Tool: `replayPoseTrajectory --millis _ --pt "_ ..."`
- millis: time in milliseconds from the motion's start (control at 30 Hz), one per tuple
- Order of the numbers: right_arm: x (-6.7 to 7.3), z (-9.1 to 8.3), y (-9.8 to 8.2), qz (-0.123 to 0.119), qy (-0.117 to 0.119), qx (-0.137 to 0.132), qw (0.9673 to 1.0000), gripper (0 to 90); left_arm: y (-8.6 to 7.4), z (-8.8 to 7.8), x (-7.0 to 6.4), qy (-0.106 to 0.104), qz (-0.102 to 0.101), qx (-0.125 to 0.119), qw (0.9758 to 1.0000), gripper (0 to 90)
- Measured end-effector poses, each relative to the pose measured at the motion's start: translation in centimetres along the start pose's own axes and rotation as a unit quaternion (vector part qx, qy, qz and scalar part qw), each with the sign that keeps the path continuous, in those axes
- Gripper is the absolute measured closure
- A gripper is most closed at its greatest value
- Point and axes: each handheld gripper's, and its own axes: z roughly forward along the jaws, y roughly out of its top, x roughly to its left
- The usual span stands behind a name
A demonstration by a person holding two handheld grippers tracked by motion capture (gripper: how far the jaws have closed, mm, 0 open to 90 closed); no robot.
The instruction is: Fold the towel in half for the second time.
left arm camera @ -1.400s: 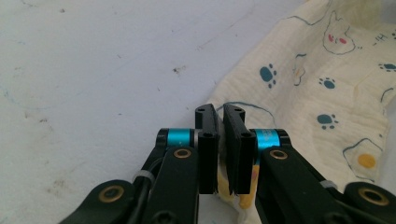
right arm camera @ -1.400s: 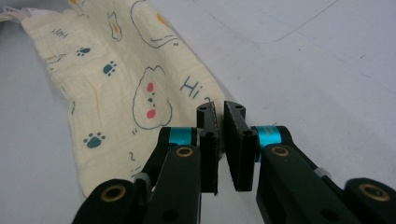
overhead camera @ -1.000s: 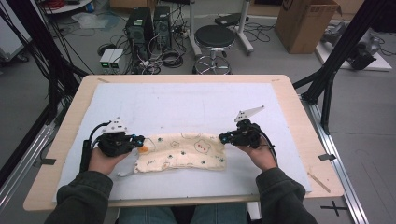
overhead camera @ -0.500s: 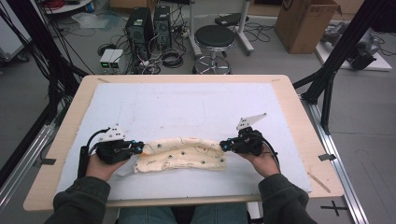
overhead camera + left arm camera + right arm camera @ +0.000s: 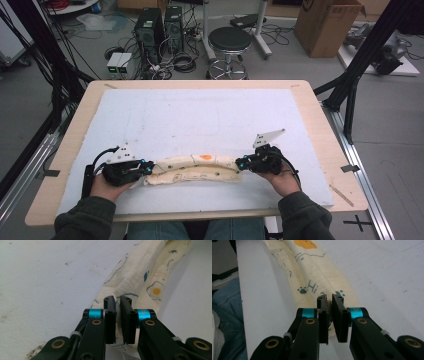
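So on the left side, the left gripper (image 5: 146,168) sits near the front-left part of the table (image 5: 310,100), held in the person's left hand (image 5: 102,186), with a grey plate on top and a cable looping off behind it. Its jaws are squeezed nearly together on the left end of the cloth (image 5: 195,169); in the left gripper view (image 5: 117,308) you can see a bit of cream fabric caught in the narrow gap between the two black pads.

The cloth itself is a cream piece with little printed doodles, folded or rolled into a long narrow band that lies on the white mat (image 5: 200,120), stretched sideways between the two grippers, close to the front edge. It bows slightly away from the person in the middle. There's an orange blob on its top near the centre, and in the right gripper view you can make out a paw print and "Hi" in teal on the cloth (image 5: 312,272).

Over on the right, the right gripper (image 5: 241,163) is in the person's right hand (image 5: 282,181), pointing inward at the cloth's right end. Same deal there: jaws at a narrow gap (image 5: 329,310) with the cloth edge pinched between them.

Beyond the table there's a black stool (image 5: 230,42), some computer towers (image 5: 159,27) and a cardboard box (image 5: 327,25) on the floor
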Motion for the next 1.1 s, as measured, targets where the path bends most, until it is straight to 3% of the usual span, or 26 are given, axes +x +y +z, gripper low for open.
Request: replayPoseTrajectory --millis 233,800,933,1100 --pt "0.4 0.2 -0.7 -0.005 -0.001 0.013 0.9999 84.1 -0.6 -0.3 -0.5 -0.004 0.016 0.013 0.9998 82.9" --pt "1.0 0.6 -2.2 -0.013 -0.01 0.028 0.9995 82.7 -2.1 -0.3 -1.4 -0.007 0.016 0.026 0.9995 81.1" --pt "1.0 0.6 -2.5 -0.008 -0.008 0.02 0.9997 77.5 -2.1 -0.2 -1.4 -0.015 0.011 0.029 0.9994 75.0" --pt "1.0 0.5 -2.5 -0.004 -0.007 0.01 0.9999 64.6 -2.0 -0.2 -1.6 -0.017 0.011 0.028 0.9994 69.3"
